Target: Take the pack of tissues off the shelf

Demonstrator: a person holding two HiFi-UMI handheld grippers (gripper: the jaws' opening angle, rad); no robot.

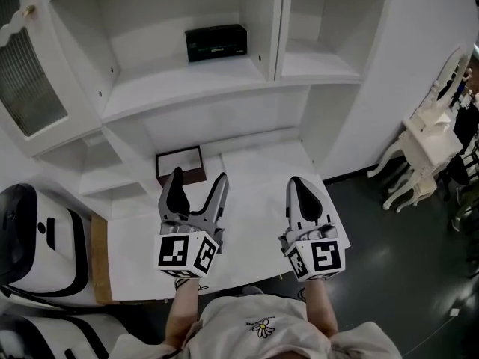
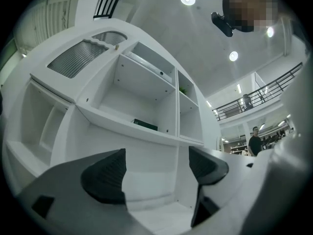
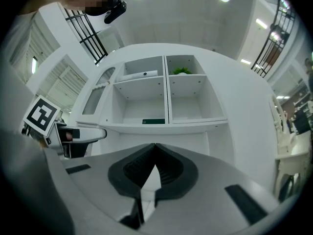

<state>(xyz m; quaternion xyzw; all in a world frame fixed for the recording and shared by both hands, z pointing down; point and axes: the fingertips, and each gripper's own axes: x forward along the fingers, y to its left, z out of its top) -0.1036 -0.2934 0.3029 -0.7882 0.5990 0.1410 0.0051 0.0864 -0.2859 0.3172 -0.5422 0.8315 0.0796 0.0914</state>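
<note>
While the tissue pack point(image 1: 216, 43) sits on the shelf point(image 1: 179, 88), the left gripper point(image 1: 199, 176) is wide open, the right gripper point(image 1: 297, 182) closed, both empty.

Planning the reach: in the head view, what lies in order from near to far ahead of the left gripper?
Left gripper → dark-rimmed rectangular tray → black rectangular pack of tissues.

My left gripper point(image 1: 199, 178) and right gripper point(image 1: 299, 182) are pale grey with black ribbed pads point(image 1: 177, 191) and checker-marked cubes point(image 1: 185, 253). At six o'clock is my white daisy-print shirt point(image 1: 232, 339).
</note>
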